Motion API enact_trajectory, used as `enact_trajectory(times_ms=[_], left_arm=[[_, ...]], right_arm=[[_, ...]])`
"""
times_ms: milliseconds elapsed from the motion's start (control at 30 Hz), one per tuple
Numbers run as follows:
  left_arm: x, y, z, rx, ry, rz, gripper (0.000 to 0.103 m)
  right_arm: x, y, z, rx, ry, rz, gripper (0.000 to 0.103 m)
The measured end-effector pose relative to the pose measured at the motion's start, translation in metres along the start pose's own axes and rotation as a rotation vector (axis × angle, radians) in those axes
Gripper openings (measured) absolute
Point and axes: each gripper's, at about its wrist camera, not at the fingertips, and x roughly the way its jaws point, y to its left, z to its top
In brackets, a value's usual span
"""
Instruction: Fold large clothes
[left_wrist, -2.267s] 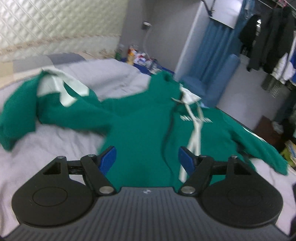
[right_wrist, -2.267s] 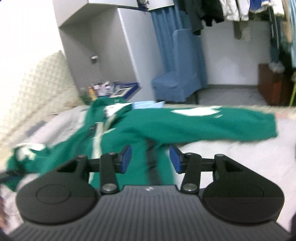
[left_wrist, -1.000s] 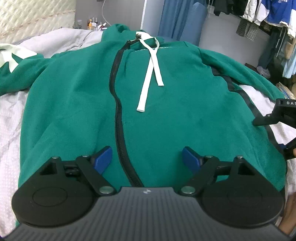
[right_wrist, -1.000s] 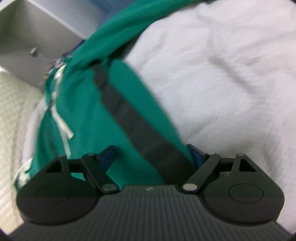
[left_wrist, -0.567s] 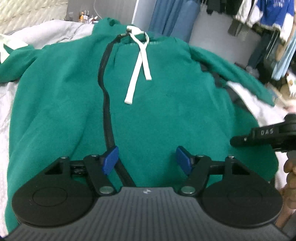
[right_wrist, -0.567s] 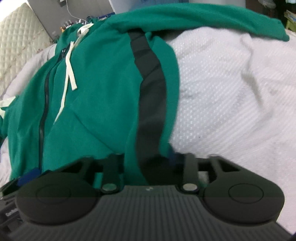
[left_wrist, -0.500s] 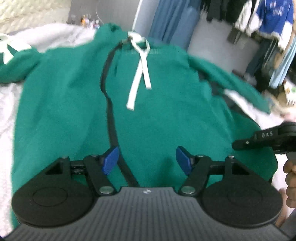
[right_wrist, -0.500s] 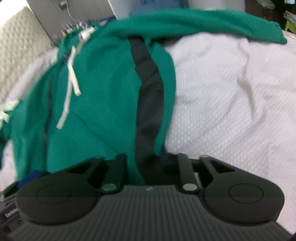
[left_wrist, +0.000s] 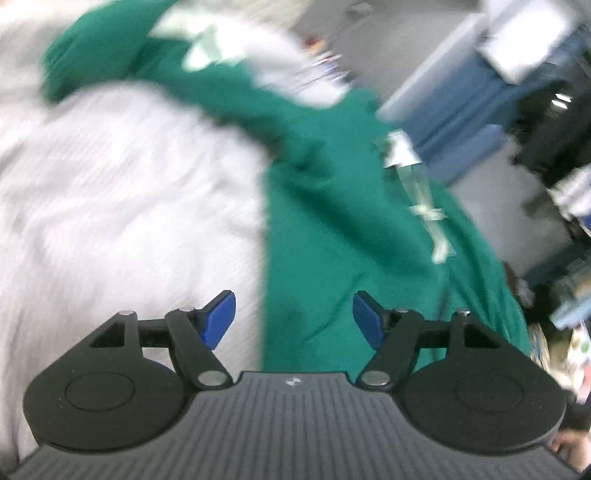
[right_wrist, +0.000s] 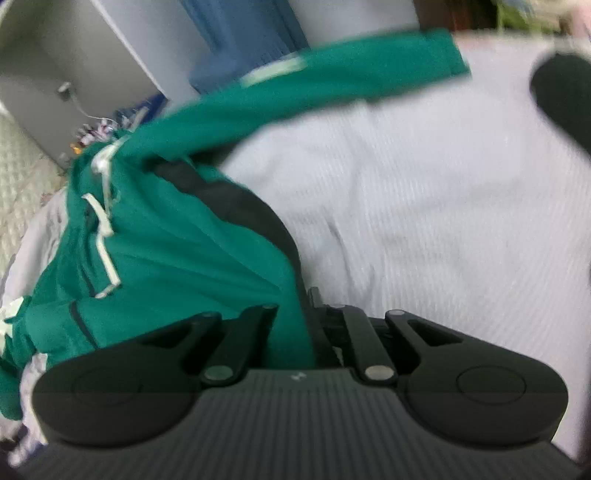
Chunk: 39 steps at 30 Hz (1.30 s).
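A green zip hoodie (left_wrist: 332, 221) with white drawstrings (left_wrist: 424, 192) lies on a white bed sheet (left_wrist: 129, 203); the left wrist view is blurred. My left gripper (left_wrist: 293, 314) is open above the hoodie's left side edge, with sheet under one pad and green cloth under the other. In the right wrist view my right gripper (right_wrist: 301, 314) is shut on the hoodie (right_wrist: 177, 251) at its side, where a black stripe (right_wrist: 236, 203) runs. The pinched cloth rises in a fold into the jaws. One sleeve (right_wrist: 314, 85) stretches away across the sheet (right_wrist: 424, 203).
A blue curtain and chair (left_wrist: 461, 110) and hanging dark clothes (left_wrist: 554, 110) stand beyond the bed. A grey cabinet (right_wrist: 92, 66) and a quilted headboard (right_wrist: 22, 177) are at the far left. A dark blurred shape (right_wrist: 565, 99) sits at the upper right.
My right gripper closed on the hoodie's striped side and lifted it off the sheet. My left gripper swung from the hoodie's front to its left edge and rolled, staying open.
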Motion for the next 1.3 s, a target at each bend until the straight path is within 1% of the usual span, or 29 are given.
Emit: enact_trajectory(times_ms=[67, 133, 267, 333, 367, 467, 500, 567, 600, 633, 667, 700, 767, 800, 900, 967, 1067, 1133, 1200, 1300], left_arm=[[0.005, 0.017, -0.001, -0.056, 0.049, 0.026, 0.078], [0.015, 0.023, -0.003, -0.097, 0.111, 0.034, 0.081], [0.035, 0.026, -0.011, -0.151, 0.205, -0.069, 0.083], [0.039, 0.019, -0.018, -0.136, 0.232, -0.096, 0.092], [0.04, 0.013, -0.021, -0.11, 0.242, -0.1, 0.093], [0.037, -0.005, -0.032, -0.02, 0.231, -0.058, 0.092], [0.034, -0.008, -0.036, 0.004, 0.231, -0.054, 0.089], [0.03, -0.015, -0.041, 0.045, 0.228, -0.033, 0.069], [0.026, -0.019, -0.042, 0.078, 0.223, -0.029, 0.046], [0.023, -0.02, -0.041, 0.082, 0.224, -0.058, 0.025], [0.021, -0.023, -0.04, 0.082, 0.226, -0.078, 0.019], [0.016, -0.026, -0.039, 0.089, 0.216, -0.082, 0.012], [-0.002, -0.029, -0.031, 0.104, 0.186, -0.1, 0.01], [-0.012, -0.028, -0.026, 0.093, 0.171, -0.12, 0.008], [-0.051, -0.019, -0.008, 0.049, 0.133, -0.172, 0.008], [-0.078, -0.012, 0.004, 0.024, 0.109, -0.188, 0.008], [-0.109, -0.001, 0.023, -0.028, 0.091, -0.203, 0.007], [-0.125, 0.005, 0.032, -0.039, 0.084, -0.188, 0.007], [-0.133, 0.011, 0.034, -0.043, 0.09, -0.145, 0.007], [-0.135, 0.021, 0.03, -0.051, 0.153, -0.075, 0.007]], right_arm=[[0.002, 0.0, -0.002, 0.016, -0.001, 0.006, 0.008], [0.005, 0.003, 0.0, 0.024, -0.004, 0.01, 0.008], [0.012, 0.001, 0.0, 0.024, -0.003, 0.014, 0.008], [0.01, -0.004, 0.004, 0.032, -0.007, 0.034, 0.008], [0.013, -0.003, 0.005, 0.035, -0.008, 0.041, 0.008], [0.011, -0.01, 0.005, 0.048, -0.003, 0.066, 0.008], [0.01, -0.011, 0.006, 0.058, -0.003, 0.077, 0.008], [0.006, -0.013, 0.005, 0.064, -0.005, 0.099, 0.008], [0.003, -0.012, 0.004, 0.064, -0.012, 0.111, 0.008], [-0.001, -0.011, 0.004, 0.069, -0.016, 0.129, 0.008], [-0.006, -0.011, 0.003, 0.078, -0.019, 0.156, 0.008], [-0.011, -0.011, 0.003, 0.089, -0.021, 0.183, 0.008], [-0.025, -0.005, 0.002, 0.063, -0.025, 0.212, 0.008], [-0.032, 0.0, 0.002, 0.042, -0.028, 0.217, 0.008], [-0.06, 0.016, 0.001, -0.007, -0.017, 0.274, 0.007], [-0.08, 0.029, 0.0, -0.035, -0.005, 0.316, 0.007], [-0.103, 0.048, -0.003, -0.094, 0.011, 0.345, 0.007], [-0.113, 0.055, -0.009, -0.142, 0.032, 0.345, 0.007], [-0.115, 0.061, -0.021, -0.201, 0.055, 0.323, 0.007], [-0.104, 0.063, -0.037, -0.265, 0.113, 0.261, 0.007]])
